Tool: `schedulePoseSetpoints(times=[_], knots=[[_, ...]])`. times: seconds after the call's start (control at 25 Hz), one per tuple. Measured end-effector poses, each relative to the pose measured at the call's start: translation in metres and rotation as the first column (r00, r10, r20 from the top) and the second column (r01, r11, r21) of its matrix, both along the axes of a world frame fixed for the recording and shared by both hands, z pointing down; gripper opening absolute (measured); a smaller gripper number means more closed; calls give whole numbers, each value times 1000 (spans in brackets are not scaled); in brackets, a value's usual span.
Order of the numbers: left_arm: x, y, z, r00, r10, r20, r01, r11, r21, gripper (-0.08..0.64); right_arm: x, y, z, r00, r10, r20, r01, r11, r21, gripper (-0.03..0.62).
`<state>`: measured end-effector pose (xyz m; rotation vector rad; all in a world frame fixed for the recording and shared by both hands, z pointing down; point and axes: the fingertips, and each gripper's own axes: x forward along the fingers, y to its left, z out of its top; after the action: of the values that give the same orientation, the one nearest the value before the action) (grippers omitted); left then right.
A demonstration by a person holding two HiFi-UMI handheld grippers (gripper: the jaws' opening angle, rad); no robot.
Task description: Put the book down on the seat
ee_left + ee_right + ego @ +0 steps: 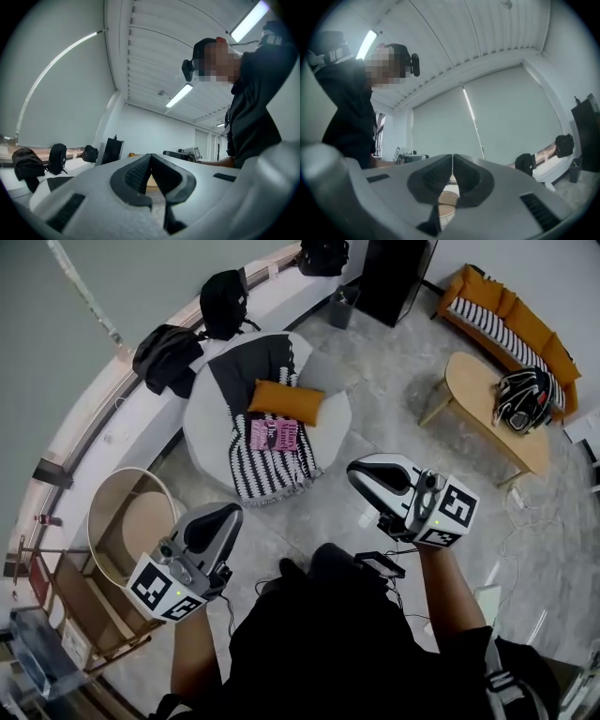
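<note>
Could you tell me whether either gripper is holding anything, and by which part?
Nothing is held: the left gripper and right gripper are both shut and empty. The pink book lies on the round grey cushioned seat.

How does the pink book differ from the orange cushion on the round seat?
The book is pink with dark markings; the cushion is plain orange. The book looks smaller and flat, the cushion longer and plump. The book lies on the striped blanket, nearer the person; the cushion sits behind it. Both rest on the round seat.
</note>
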<state>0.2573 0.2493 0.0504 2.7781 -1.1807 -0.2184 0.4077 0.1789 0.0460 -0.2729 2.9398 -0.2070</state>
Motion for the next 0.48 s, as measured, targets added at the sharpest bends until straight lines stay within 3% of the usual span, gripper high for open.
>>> schedulePoseSetpoints(times=[0.24, 0.48], knots=[[24, 29, -18, 995, -95, -25, 95, 995, 33, 25, 15, 27, 3, 992, -125, -7, 125, 992, -12, 31], [76, 56, 2, 995, -101, -23, 100, 995, -24, 25, 32, 78, 11, 967, -254, -7, 254, 967, 18, 31]])
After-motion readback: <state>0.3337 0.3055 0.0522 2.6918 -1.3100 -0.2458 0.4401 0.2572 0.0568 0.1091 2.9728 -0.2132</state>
